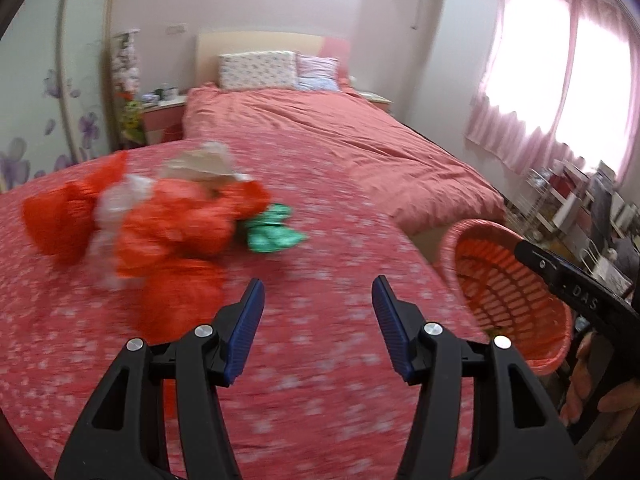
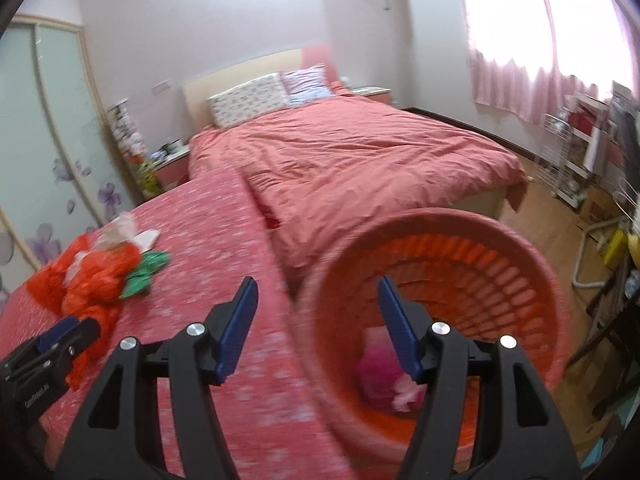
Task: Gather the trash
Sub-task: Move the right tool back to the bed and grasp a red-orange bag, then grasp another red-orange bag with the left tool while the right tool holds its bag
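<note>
A heap of crumpled orange plastic bags (image 1: 168,232), glossy and wrinkled, lies on the pink flower-print sheet (image 1: 304,360) of the bed, mixed with clear film (image 1: 116,204) and a pale wrapper (image 1: 200,160). A small green wrapper (image 1: 272,228) touches the heap's right edge. The left gripper (image 1: 318,312) hangs above the sheet near the heap, its ribbed blue pads apart with nothing between them. The right gripper (image 2: 316,312) is also apart and empty, over the rim of a round orange slatted basket (image 2: 500,264) beside the bed. Pink crumpled scraps (image 2: 384,376) lie in the basket's bottom. Behind are a rumpled salmon quilt (image 2: 360,160), two patterned pillows (image 1: 276,68) and pink curtains (image 1: 560,72).
</note>
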`<state>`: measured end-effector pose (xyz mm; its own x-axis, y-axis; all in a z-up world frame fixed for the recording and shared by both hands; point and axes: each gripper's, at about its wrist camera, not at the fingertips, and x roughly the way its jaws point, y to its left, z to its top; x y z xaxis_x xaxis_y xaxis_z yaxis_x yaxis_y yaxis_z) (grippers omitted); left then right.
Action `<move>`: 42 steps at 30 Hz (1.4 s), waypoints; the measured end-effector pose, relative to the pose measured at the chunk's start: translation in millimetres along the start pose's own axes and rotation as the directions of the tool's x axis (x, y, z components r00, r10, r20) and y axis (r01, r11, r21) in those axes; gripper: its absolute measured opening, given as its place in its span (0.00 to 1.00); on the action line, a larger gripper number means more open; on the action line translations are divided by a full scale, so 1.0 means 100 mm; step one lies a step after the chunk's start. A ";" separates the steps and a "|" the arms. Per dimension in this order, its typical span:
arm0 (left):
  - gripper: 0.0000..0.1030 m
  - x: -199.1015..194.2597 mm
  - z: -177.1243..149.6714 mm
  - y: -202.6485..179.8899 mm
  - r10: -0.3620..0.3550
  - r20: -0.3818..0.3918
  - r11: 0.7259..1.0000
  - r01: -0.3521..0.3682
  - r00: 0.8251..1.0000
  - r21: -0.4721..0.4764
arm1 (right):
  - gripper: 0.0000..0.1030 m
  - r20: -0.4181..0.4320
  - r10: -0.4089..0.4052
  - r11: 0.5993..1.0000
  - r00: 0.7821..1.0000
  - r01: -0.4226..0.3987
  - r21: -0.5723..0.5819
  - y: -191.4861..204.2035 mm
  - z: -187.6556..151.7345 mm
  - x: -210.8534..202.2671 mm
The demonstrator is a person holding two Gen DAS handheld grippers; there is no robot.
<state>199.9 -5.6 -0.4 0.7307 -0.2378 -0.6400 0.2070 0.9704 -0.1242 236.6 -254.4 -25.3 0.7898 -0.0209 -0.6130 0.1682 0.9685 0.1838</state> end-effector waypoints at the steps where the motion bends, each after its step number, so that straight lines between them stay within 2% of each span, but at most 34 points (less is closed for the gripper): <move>1: 0.55 -0.04 0.00 0.13 0.021 0.007 1.000 -0.021 1.000 -0.015 | 0.60 -0.004 0.013 1.000 1.000 -0.013 -0.011 0.09 -0.01 0.00; 7: 0.56 -0.19 -0.06 0.77 0.140 0.024 0.987 -0.138 0.990 -0.078 | 0.60 -0.046 0.111 0.988 0.993 -0.115 -0.104 0.87 -0.12 0.07; 10: 0.56 -0.25 -0.10 1.15 0.208 0.010 0.970 -0.206 0.978 -0.127 | 0.60 -0.075 0.161 0.975 0.984 -0.171 -0.143 1.27 -0.20 0.10; 15: 0.64 -0.39 -0.22 1.58 0.295 0.014 0.940 -0.288 0.955 -0.181 | 0.60 -0.120 0.229 0.947 0.966 -0.250 -0.204 1.91 -0.35 0.17; 19: 0.65 -0.49 -0.29 1.84 0.318 0.014 0.927 -0.308 0.948 -0.214 | 0.61 -0.154 0.238 0.935 0.959 -0.269 -0.231 2.22 -0.46 0.25; 22: 0.65 -0.52 -0.34 1.95 0.326 0.009 0.921 -0.315 0.945 -0.227 | 0.61 -0.186 0.217 0.932 0.958 -0.260 -0.252 2.43 -0.55 0.39; 28: 0.65 -0.57 -0.39 2.11 0.327 -0.001 0.915 -0.317 0.945 -0.251 | 0.61 -0.241 0.187 0.936 0.952 -0.247 -0.252 2.50 -0.68 0.63; 30: 0.65 -0.55 -0.40 2.15 0.326 -0.003 0.913 -0.316 0.945 -0.257 | 0.50 -0.255 0.202 0.933 0.945 -0.266 -0.244 2.50 -0.71 0.65; 31: 0.65 -0.56 -0.40 2.15 0.326 -0.004 0.913 -0.316 0.945 -0.258 | 0.49 -0.257 0.209 0.929 0.943 -0.274 -0.248 2.49 -0.72 0.63; 33: 0.65 -0.55 -0.40 2.17 0.325 -0.005 0.912 -0.315 0.946 -0.262 | 0.40 -0.252 0.216 0.924 0.943 -0.281 -0.260 2.48 -0.72 0.59; 35: 0.65 -0.55 -0.39 2.16 0.317 -0.004 0.913 -0.307 0.948 -0.268 | 0.37 -0.246 0.221 0.922 0.944 -0.284 -0.264 2.44 -0.70 0.54; 42: 0.65 -0.45 -0.27 2.12 0.299 0.001 0.918 -0.288 0.954 -0.272 | 0.35 -0.191 0.222 0.934 0.956 -0.265 -0.239 2.08 -0.60 0.27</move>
<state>193.2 212.1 -18.6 0.7595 0.0636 -0.6473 -0.1971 0.9709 -0.1359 257.6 -38.3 -50.3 0.6802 0.2425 -0.6918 -0.1928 0.9697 0.1503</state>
